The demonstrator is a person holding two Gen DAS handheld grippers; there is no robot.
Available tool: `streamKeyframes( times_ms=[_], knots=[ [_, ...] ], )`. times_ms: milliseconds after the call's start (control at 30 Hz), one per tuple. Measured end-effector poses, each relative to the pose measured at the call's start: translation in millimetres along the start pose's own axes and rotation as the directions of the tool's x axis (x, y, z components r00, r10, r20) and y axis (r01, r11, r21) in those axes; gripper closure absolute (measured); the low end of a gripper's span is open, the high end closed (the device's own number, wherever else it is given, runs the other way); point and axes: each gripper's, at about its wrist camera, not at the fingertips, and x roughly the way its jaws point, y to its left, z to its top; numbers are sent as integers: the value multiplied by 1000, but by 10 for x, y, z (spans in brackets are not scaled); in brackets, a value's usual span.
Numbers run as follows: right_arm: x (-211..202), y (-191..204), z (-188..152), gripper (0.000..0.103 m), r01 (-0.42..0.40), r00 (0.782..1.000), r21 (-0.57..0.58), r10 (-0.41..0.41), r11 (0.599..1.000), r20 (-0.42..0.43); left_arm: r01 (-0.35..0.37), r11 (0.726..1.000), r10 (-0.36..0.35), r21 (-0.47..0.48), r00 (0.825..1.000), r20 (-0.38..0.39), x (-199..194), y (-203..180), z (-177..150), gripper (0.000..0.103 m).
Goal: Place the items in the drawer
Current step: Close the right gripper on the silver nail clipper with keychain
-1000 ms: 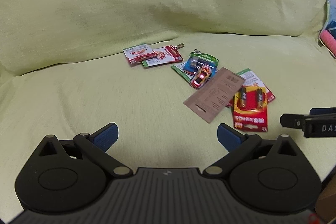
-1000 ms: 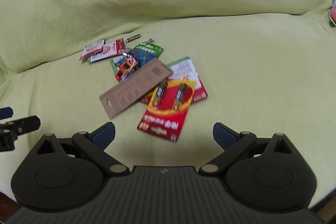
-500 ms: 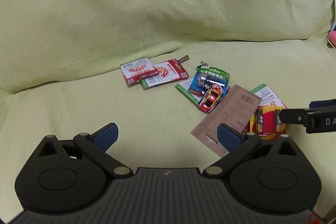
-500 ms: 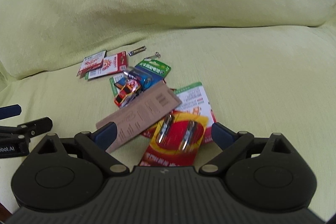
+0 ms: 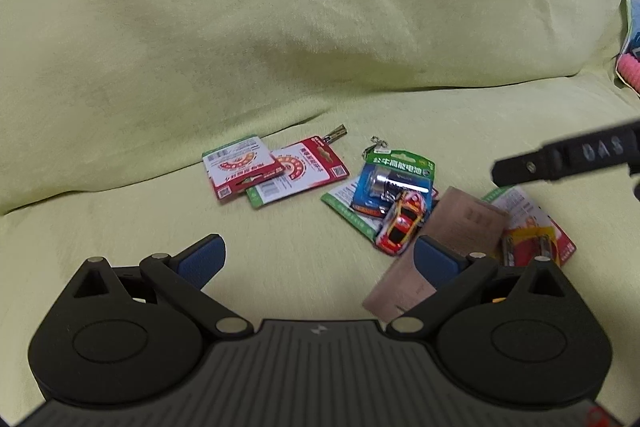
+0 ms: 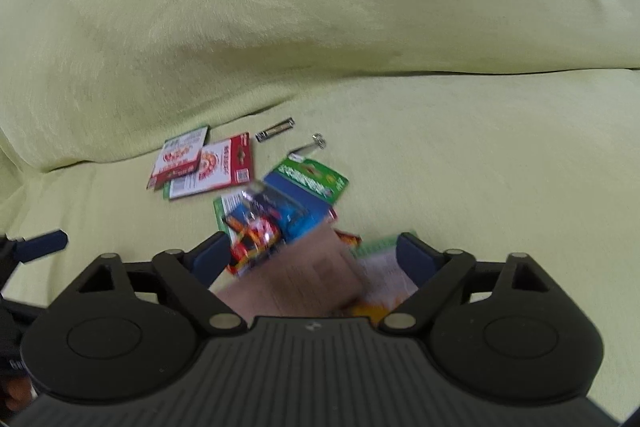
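Lying in a loose heap on the green sofa, the brown card now sits between the right gripper fingers, which have closed in over the last second, jaws spread. The toy car is at its 11 o'clock. The left gripper, jaws spread, holds nothing. No drawer shows.

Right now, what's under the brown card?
The brown card overlaps a red battery pack and a green-edged card. Its far edge sits beside the toy car. Whatever lies directly beneath it is hidden.
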Motion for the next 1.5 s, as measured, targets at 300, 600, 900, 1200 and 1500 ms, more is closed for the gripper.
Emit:
streamKeyframes(
  times_ms=[300, 600, 900, 1200, 1500],
  knots=[
    [730, -231, 554, 48, -134, 982, 173, 154, 976, -110, 21, 999, -22, 41, 999, 32, 375, 95, 213, 2],
    [1387, -315, 872, 53, -105, 970, 269, 159, 957, -186, 28, 997, -31, 72, 999, 39, 705, 143, 318, 2],
    [1932, -167, 900, 72, -48, 961, 324, 131, 945, -242, 11, 999, -12, 50, 1000, 24, 853, 295, 251, 2],
    [2071, -163, 871, 84, -13, 962, 303, 95, 953, -258, 19, 999, -19, 38, 1000, 15, 886, 337, 214, 2],
    [1941, -363, 833, 92, -64, 976, 340, 129, 938, -174, 52, 998, -53, 46, 998, 16, 787, 328, 216, 2]
  ],
)
